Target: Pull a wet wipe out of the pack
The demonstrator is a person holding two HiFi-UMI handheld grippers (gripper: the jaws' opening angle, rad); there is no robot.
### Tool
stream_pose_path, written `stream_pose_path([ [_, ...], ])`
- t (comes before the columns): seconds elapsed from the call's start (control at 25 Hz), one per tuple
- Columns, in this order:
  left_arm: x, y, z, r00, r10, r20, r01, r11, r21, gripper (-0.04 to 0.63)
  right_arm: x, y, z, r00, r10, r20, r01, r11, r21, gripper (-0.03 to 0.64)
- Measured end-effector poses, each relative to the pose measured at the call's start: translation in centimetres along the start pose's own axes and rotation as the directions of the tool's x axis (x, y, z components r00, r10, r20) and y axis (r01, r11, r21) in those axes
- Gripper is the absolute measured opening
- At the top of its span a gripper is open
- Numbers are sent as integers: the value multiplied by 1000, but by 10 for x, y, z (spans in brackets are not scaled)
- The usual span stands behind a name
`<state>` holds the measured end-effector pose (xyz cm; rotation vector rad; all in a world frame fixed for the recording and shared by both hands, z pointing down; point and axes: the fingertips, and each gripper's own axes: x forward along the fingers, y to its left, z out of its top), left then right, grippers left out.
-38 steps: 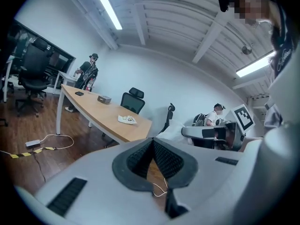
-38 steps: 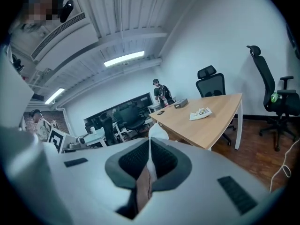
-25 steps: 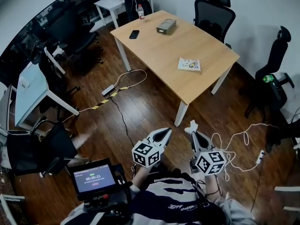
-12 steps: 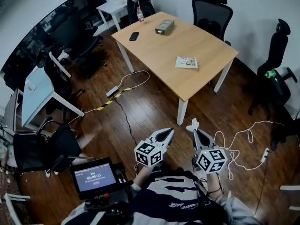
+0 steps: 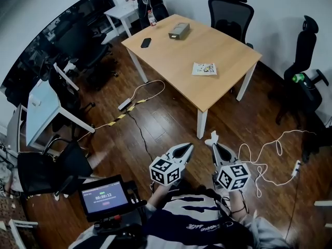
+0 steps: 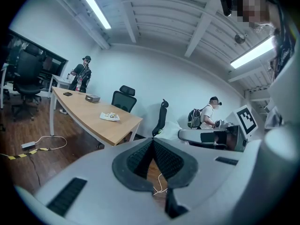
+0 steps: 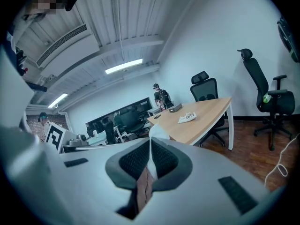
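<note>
right gripper [image 5: 214,146] pinching white wipe [image 5: 211,137], mostly hidden between jaws

Left tongs [image 5: 188,146] closed, right tongs [image 5: 214,146] pinching wipe [image 5: 211,138]

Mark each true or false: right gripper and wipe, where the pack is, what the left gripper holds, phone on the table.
1. The right gripper pinches a white wipe. True.
2. The pack lies on the floor. False: it lies on the table.
3. The left gripper grips the pack. False: its jaws are together with nothing between them, away from the table.
4. A phone lies on the table. True.
</note>
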<state>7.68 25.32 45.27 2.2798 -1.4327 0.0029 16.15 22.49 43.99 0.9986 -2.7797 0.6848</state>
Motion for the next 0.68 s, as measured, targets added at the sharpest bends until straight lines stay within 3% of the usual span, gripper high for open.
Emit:
stream_pose_path([
  [0.68, -8, 21, -1, 1000, 5, -7, -5, 1000, -10, 3, 15, 8, -5, 1000, -9, -12, 9, 1000, -7, -3],
])
